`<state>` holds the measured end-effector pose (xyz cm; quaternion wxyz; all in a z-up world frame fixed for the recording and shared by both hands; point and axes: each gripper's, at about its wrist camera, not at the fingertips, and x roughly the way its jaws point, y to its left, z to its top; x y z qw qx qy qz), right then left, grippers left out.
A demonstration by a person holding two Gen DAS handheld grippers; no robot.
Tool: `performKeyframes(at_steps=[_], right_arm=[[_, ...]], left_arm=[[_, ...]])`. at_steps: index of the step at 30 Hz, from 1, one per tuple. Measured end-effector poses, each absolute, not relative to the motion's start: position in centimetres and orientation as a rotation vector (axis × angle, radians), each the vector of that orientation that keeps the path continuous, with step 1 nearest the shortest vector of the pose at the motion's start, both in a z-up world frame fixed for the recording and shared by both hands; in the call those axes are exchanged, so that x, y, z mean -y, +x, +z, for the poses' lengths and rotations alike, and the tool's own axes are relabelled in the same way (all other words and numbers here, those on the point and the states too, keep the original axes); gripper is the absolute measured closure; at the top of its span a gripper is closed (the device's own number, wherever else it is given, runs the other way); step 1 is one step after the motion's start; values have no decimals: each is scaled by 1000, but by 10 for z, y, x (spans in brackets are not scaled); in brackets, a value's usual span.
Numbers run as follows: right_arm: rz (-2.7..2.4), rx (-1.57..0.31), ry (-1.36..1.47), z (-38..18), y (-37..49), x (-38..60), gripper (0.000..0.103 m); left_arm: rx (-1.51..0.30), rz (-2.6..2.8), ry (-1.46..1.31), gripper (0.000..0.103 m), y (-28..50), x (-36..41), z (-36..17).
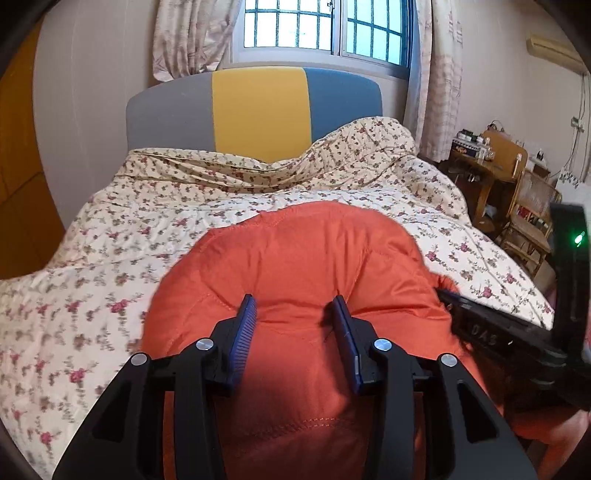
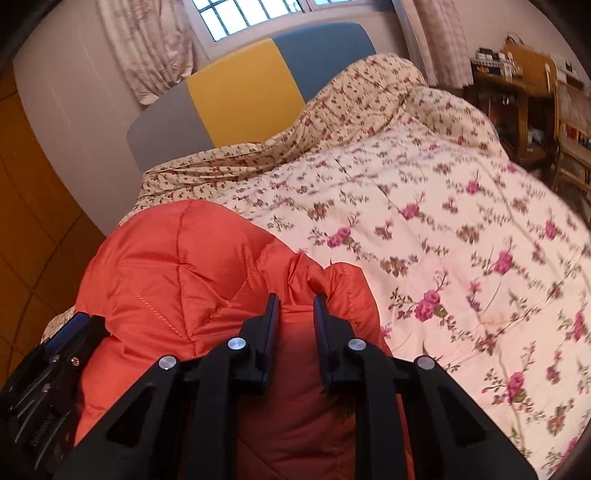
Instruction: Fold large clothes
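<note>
An orange quilted puffer jacket (image 1: 295,258) is bunched up over the floral bed quilt (image 1: 110,258). My left gripper (image 1: 293,306) has its blue-padded jaws closed on a thick fold of the jacket. My right gripper (image 2: 295,302) also pinches a fold of the same jacket (image 2: 192,266), jaws narrow with fabric between them. The right gripper's body shows in the left wrist view (image 1: 517,332) at the jacket's right side. The left gripper's body shows at the lower left of the right wrist view (image 2: 48,369). The jacket's lower part is hidden under both grippers.
The bed has a grey, yellow and blue headboard (image 1: 258,110) under a barred window (image 1: 325,29). A raised quilt hump (image 1: 369,147) lies at the far right of the bed. Wooden furniture and a chair (image 1: 509,177) stand right of the bed. A wooden wardrobe (image 1: 22,184) is left.
</note>
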<state>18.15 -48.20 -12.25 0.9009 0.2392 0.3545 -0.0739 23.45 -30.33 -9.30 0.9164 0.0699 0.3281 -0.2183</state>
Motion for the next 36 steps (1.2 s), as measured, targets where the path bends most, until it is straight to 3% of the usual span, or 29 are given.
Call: performKeyframes(at_steps=[23, 26, 27, 29, 33, 36], right_arm=[[-190, -713, 484, -159, 185, 476, 87], [-173, -727, 484, -152, 184, 478, 85], [-165, -736, 478, -147, 183, 479, 84], [-154, -736, 460, -133, 180, 480, 80], [-139, -631, 477, -88, 177, 487, 74], [-140, -684, 450, -80, 211, 488, 73]], left_arm=[[-551, -461, 159, 56, 227, 302, -128], [-597, -494, 164, 45, 225, 300, -114], [-629, -510, 165, 28, 225, 299, -105], [-645, -533, 119, 14, 227, 293, -88], [-590, -448, 56, 10, 248, 294, -43], [-668, -362, 118, 10, 286, 311, -46]])
